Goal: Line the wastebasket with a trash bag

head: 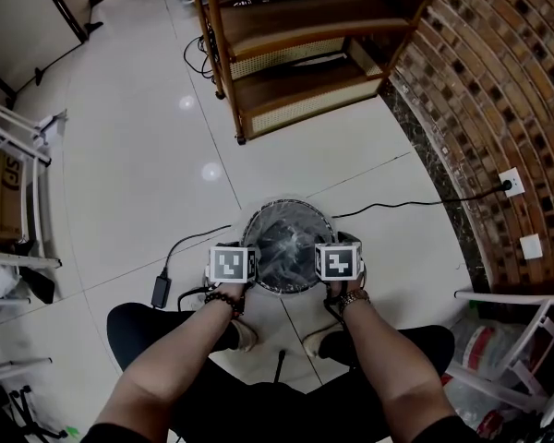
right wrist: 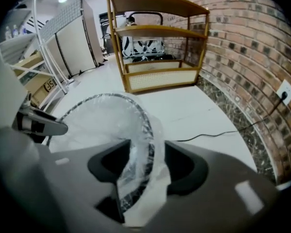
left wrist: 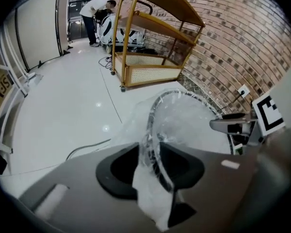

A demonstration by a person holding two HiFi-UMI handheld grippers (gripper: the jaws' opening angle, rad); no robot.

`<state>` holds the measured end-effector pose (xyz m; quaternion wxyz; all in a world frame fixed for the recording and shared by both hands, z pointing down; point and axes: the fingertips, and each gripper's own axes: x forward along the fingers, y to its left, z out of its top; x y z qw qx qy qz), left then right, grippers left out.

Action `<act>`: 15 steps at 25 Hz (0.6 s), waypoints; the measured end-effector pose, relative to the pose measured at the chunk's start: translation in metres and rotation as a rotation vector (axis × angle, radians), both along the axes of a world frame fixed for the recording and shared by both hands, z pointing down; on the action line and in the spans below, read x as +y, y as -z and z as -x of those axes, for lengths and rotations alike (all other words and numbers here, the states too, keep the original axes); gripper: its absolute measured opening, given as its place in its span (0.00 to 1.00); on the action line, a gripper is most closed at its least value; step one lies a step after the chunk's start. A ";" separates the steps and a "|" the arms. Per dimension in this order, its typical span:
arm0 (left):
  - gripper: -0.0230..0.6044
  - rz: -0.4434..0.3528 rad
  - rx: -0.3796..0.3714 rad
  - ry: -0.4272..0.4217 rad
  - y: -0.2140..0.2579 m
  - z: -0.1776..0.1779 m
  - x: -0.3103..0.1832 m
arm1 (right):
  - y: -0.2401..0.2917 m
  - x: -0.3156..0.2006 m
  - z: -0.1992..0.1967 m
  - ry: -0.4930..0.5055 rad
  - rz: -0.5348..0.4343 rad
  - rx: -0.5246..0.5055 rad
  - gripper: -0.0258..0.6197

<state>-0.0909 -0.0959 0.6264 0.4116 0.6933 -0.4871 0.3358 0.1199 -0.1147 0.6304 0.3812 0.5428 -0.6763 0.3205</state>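
Observation:
A round black mesh wastebasket (head: 286, 205) stands on the white floor right in front of the person's feet. A clear trash bag (head: 287, 245) hangs inside it, its edge folded out over the rim. My left gripper (head: 247, 253) is at the left side of the rim. In the left gripper view its jaws (left wrist: 150, 160) straddle the rim (left wrist: 155, 125) and pinch the bag film (left wrist: 148, 193) against it. My right gripper (head: 325, 253) is at the right side of the rim. Its jaws (right wrist: 148, 161) likewise close on the rim (right wrist: 146, 130) and the bag fold (right wrist: 157, 178).
A wooden shelf unit (head: 305, 53) stands beyond the basket, a curved brick wall (head: 499, 81) to the right. A black cable (head: 397, 206) runs from a wall socket (head: 510, 183) past the basket. A power adapter (head: 161, 292) lies at left. White frames (head: 9, 137) stand at far left.

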 end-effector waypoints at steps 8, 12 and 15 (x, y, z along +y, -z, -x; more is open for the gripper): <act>0.59 -0.130 -0.002 0.029 0.031 0.020 -0.015 | 0.041 -0.006 -0.001 0.023 -0.080 -0.061 0.60; 0.59 -0.205 -0.018 0.014 0.067 0.031 -0.017 | 0.072 -0.003 -0.008 0.015 -0.150 -0.067 0.60; 0.53 -0.237 -0.025 -0.021 0.083 0.032 -0.012 | 0.094 0.004 0.001 0.034 -0.193 -0.093 0.57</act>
